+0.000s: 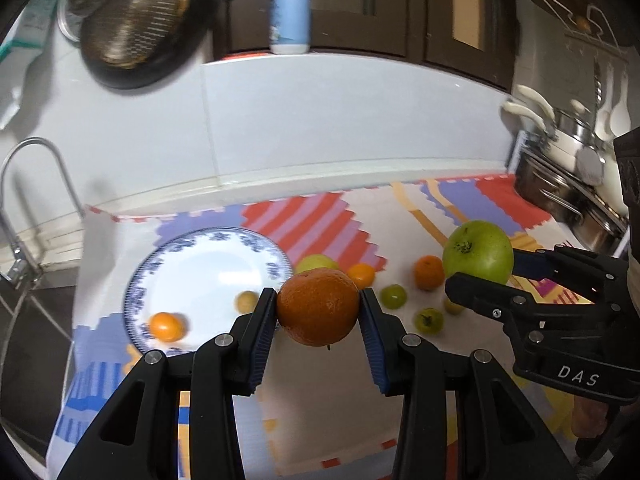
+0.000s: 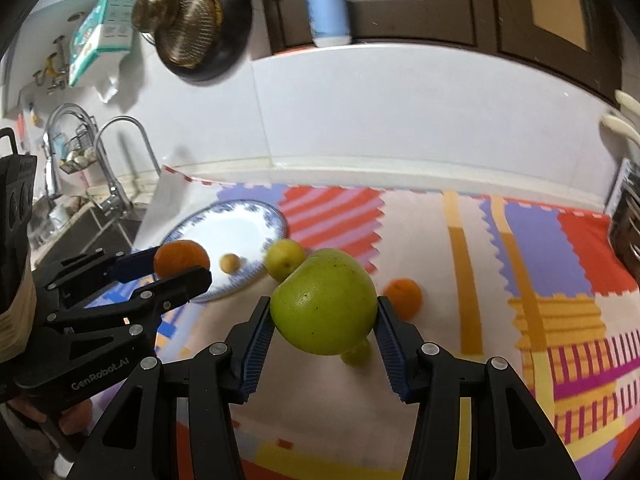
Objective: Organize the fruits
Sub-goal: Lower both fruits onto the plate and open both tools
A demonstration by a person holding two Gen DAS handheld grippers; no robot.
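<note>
The left gripper (image 1: 319, 312) is clamped on a large orange (image 1: 318, 307), its blue ribbed pads pressing both sides of the fruit, which hangs above the near right edge of the blue-rimmed plate (image 1: 208, 256). The right gripper (image 2: 324, 316) grips a big green apple (image 2: 324, 300) the same way, held clear of the patterned mat (image 2: 540, 248); from the left wrist view this apple (image 1: 478, 251) sits between black fingers (image 1: 480, 300) off to the right.

On the plate lie a small orange fruit (image 1: 166, 326) near its front edge and a small yellowish one (image 1: 246, 301) further in (both blurred). Just beyond the plate's right rim rests a yellow-green fruit (image 2: 285, 258), partly hidden behind the held orange in the left view. On the mat between the two grippers sit two small oranges (image 1: 361, 275) (image 1: 429, 272) and several small green fruits (image 1: 393, 296) (image 1: 428, 320), all apart from one another.

Further out, a curved faucet (image 2: 116, 152) stands at the left by the sink, a dark pan (image 2: 200, 24) hangs on the white wall, and a blue-and-white bottle (image 2: 326, 4) stands on the ledge above.
</note>
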